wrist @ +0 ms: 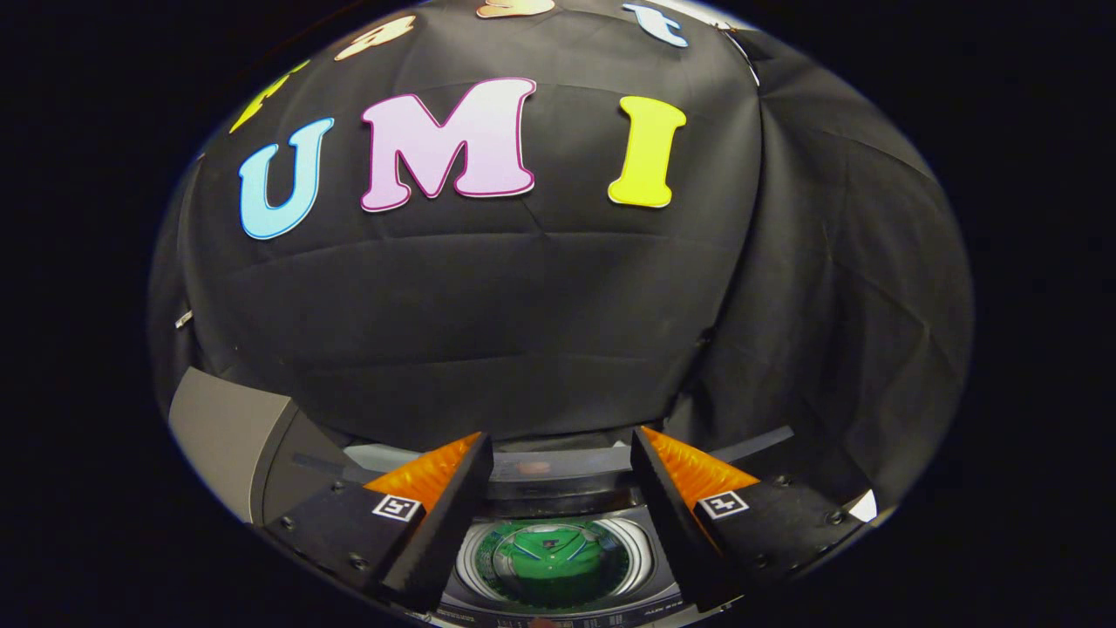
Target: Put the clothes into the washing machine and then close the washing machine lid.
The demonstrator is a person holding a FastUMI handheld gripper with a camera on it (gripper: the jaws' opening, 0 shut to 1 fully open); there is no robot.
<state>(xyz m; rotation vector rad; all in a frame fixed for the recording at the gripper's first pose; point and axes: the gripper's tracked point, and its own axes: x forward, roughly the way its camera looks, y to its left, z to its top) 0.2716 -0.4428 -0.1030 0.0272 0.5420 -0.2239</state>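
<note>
Gripper: the gripper (558, 453) is held wide above the washing machine (222, 427), nothing between its fingers (445, 480) — no cloth is touched by either pad.

Clothes: a green garment (558, 558) with pale stripes is seen lying in the drum (471, 558), below and between the two fingers; it appears to be wholly inside, though the near edge of the drum is hidden by the fingers.

Lid: a raised grey panel, taken to be the lid (558, 462), is seen standing just beyond the fingertips, at the back of the opening; it is judged to be not yet closed.

Stage: loading is judged done; closing the lid remains.

Risk — lid contact: the lid edge is thin and upright, so it could be missed or slipped off if it is pushed from a poor angle.

Risk — slam: if released too high, the lid may drop hard and bounce.

Risk — trapped cloth: any fold lying on the rim could be caught under the lid; this cannot be ruled out from here.

Risk — collision: the fingers sit close over the opening and could be struck by the descending lid.
</note>
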